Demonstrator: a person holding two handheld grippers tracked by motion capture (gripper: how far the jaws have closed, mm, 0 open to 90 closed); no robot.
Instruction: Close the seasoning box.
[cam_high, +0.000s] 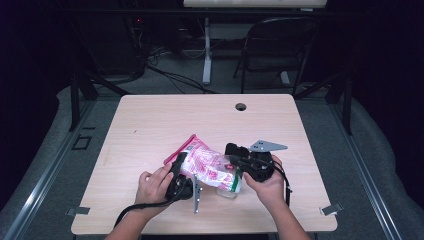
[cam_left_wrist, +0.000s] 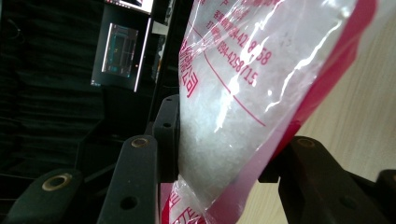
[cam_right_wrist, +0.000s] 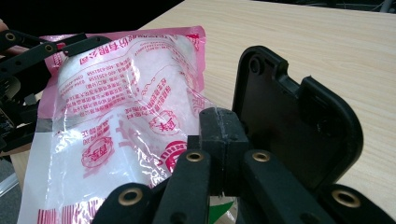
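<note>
A clear plastic bag (cam_high: 205, 165) with pink and red print, full of white grains, is held up slantwise above the near middle of the wooden table (cam_high: 150, 125). My left gripper (cam_high: 181, 162) is shut on the bag's left end. In the left gripper view the bag (cam_left_wrist: 243, 93) bulges between the two jaws of that gripper (cam_left_wrist: 229, 149), which press on it from both sides. My right gripper (cam_high: 232, 161) is at the bag's right end. In the right gripper view its jaws (cam_right_wrist: 219, 130) are closed together with a thin pale edge of the bag (cam_right_wrist: 116, 116) pinched between them.
A round cable hole (cam_high: 241, 106) sits near the table's far edge. Behind the table are a black chair (cam_high: 280, 45) and a white desk leg (cam_high: 206, 50). Both of the person's hands are at the table's near edge, cables trailing from them.
</note>
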